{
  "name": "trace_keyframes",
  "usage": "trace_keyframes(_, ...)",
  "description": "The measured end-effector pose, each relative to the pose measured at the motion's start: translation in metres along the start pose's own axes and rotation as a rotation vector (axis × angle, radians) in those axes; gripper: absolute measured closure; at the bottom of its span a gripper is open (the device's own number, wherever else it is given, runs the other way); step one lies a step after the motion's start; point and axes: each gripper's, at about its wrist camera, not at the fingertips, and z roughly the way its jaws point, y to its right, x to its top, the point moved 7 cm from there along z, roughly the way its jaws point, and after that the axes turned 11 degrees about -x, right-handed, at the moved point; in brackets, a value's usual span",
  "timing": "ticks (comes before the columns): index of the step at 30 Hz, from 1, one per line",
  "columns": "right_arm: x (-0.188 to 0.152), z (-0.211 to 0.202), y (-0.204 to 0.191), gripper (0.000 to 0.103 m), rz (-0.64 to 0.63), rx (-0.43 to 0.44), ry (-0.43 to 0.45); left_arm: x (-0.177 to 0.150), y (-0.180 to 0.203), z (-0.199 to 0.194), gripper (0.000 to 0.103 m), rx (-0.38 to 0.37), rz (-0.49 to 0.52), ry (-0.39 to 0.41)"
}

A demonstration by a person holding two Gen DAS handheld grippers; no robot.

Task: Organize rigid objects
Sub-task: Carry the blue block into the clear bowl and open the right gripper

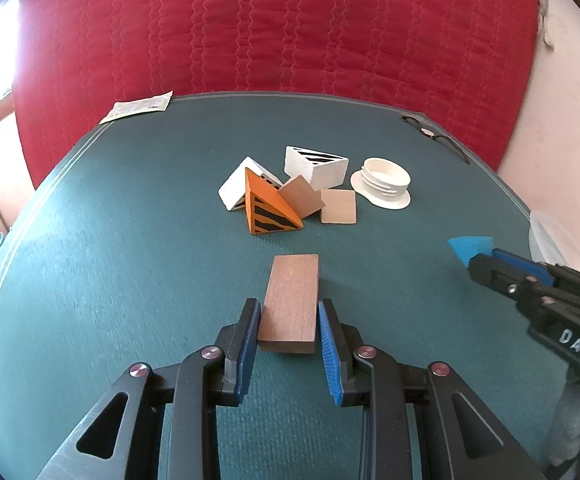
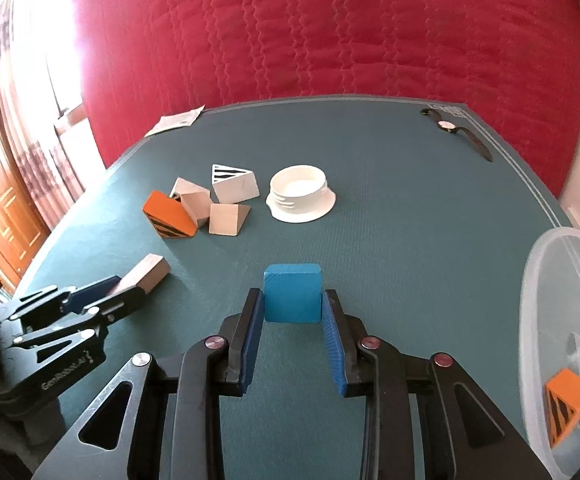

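Brown wood fills the near middle of the left wrist view: a flat rectangular wooden plank is clamped between the blue pads of the left tool, its far end reaching out over the teal felt-covered desk. At the right of that view the right tool is clamped on a bright blue painted block, whose sides its pads press from left and right in its own camera.

Just to the right of the blue block, at the near right edge of the desk, stands a clear plastic tub holding an orange wedge with black stripes and something white that is too blurred to identify.

Farther out, near the middle of the desk, lies a loose cluster: a second orange black-striped wedge, a white wedge touching it on the left, two plain tan wooden pieces on its right, and a white triangular block with a black-striped top behind them. A white ribbed plastic ring with a flange sits just right of the cluster.

At the far right corner lies a black-strapped wristwatch; at the far left edge, a white paper slip. Beyond the desk hangs a red quilted cover.
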Motion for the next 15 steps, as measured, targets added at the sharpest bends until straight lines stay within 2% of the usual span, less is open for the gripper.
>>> trace_keyframes(15, -0.01, -0.044, 0.064, 0.072, 0.083, -0.081, 0.056, -0.017, 0.024, -0.001, 0.074, 0.014, 0.01, -0.042)
